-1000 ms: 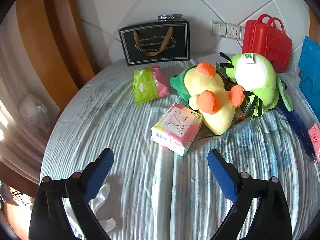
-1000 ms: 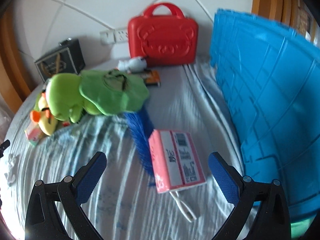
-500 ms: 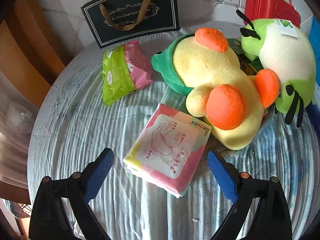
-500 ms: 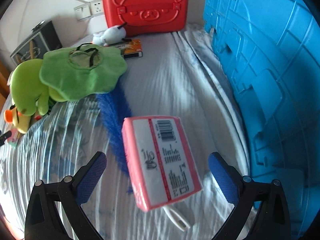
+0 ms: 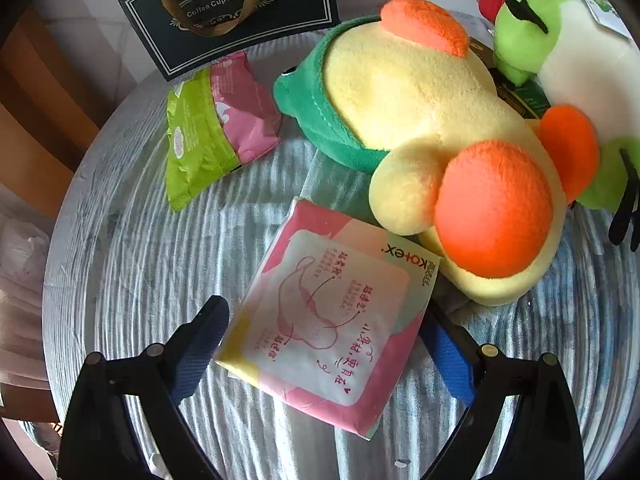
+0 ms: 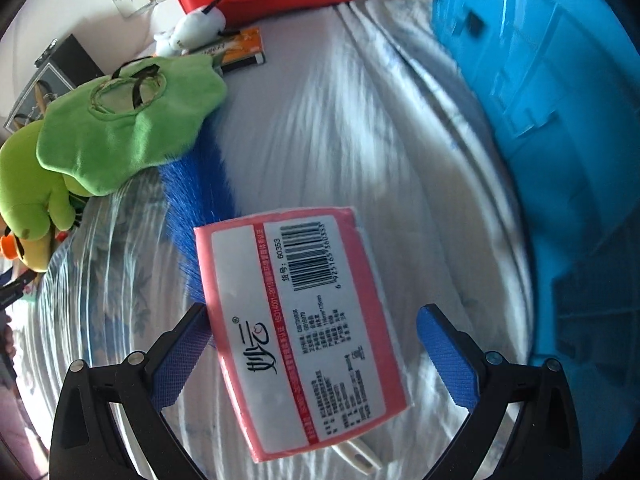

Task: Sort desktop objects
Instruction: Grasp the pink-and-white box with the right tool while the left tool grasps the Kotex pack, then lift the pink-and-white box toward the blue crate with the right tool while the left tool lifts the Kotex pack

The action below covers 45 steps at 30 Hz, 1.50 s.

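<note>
Left gripper (image 5: 324,332) spread wide, straddling the pink pad pack (image 5: 328,320) flat on the tablecloth (image 5: 140,240); pack's far corner tucked under the yellow plush (image 5: 432,120), green plush (image 5: 560,60) behind, green pouch (image 5: 208,128) and black bag (image 5: 240,4) further back. Right gripper (image 6: 312,344) also gaping around the pink box (image 6: 304,320), long axis running away from camera, slightly tilted; blue brush (image 6: 200,200) touching its left side, blue crate (image 6: 540,120) right, cable end (image 6: 360,456) poking out below

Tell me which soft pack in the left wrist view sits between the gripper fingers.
The pink Kotex pack, lying flat between the open left gripper. The green-and-pink pack lies farther off, near the black gift bag.
</note>
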{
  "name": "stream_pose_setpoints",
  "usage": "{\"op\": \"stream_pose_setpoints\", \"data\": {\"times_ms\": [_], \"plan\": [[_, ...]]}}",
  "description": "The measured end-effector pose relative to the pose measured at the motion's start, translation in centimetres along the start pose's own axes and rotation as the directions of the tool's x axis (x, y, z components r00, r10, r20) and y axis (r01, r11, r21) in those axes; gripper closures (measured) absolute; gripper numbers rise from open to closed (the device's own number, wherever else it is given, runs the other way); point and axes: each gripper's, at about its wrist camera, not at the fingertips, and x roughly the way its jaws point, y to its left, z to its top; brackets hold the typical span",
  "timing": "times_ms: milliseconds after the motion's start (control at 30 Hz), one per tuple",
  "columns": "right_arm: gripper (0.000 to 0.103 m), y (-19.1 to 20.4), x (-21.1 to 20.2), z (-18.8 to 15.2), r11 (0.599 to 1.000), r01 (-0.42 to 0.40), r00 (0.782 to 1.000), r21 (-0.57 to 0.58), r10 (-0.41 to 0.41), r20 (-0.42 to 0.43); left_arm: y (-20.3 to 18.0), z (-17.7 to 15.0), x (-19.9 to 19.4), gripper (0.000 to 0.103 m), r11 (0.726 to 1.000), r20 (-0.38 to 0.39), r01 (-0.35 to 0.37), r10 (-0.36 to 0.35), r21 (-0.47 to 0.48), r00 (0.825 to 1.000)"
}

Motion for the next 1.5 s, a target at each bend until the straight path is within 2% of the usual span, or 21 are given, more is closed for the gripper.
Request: {"op": "stream_pose_setpoints", "data": {"times_ms": [133,433,600,800,967,1100,1233,1333,1500], "plan": [[0.000,0.0,1.3,0.2,1.000,-0.007,0.999,-0.017,0.006,-0.045,0.3,0.0,0.2,0.013,1.000,0.000,0.012,-0.012,-0.007,1.000],[0.000,0.9,1.6,0.3,0.999,-0.004,0.998,-0.047,0.001,-0.056,0.4,-0.6,-0.6,0.023,1.000,0.021,0.011,-0.011,-0.008,1.000],[0.009,1.9,1.1,0.0,0.995,0.044,0.998,-0.094,-0.049,-0.048,0.9,-1.1,-1.1,0.028,0.999,0.025,0.004,-0.002,-0.049,1.000],[0.011,2.8,-0.5,-0.8,0.989,0.085,0.996,-0.119,-0.085,0.006,1.9,-2.8,-2.5,0.030,0.993,0.052,-0.015,0.021,-0.117,0.998],[0.012,4.1,-3.4,-2.1,0.981,0.129,0.988,-0.144,-0.115,0.101,2.3,-5.4,-5.4,0.030,0.984,0.109,-0.061,0.081,-0.169,0.991],[0.012,5.9,-6.1,-3.6,0.972,0.165,0.972,-0.168,-0.131,0.194,1.9,-7.8,-8.7,0.030,0.972,0.183,-0.099,0.139,-0.213,0.973],[0.012,6.3,-8.5,-4.3,0.971,0.159,0.953,-0.179,-0.103,0.285,0.3,-10.0,-12.3,0.030,0.963,0.260,-0.114,0.179,-0.244,0.949],[0.012,7.5,-10.1,-5.0,0.971,0.152,0.932,-0.184,-0.079,0.353,-1.2,-10.9,-15.6,0.030,0.963,0.338,-0.110,0.191,-0.246,0.922],[0.012,9.3,-15.1,-7.1,0.970,0.142,0.883,-0.196,-0.034,0.469,-3.0,-11.3,-20.9,0.030,0.966,0.458,-0.063,0.176,-0.252,0.871]]}}
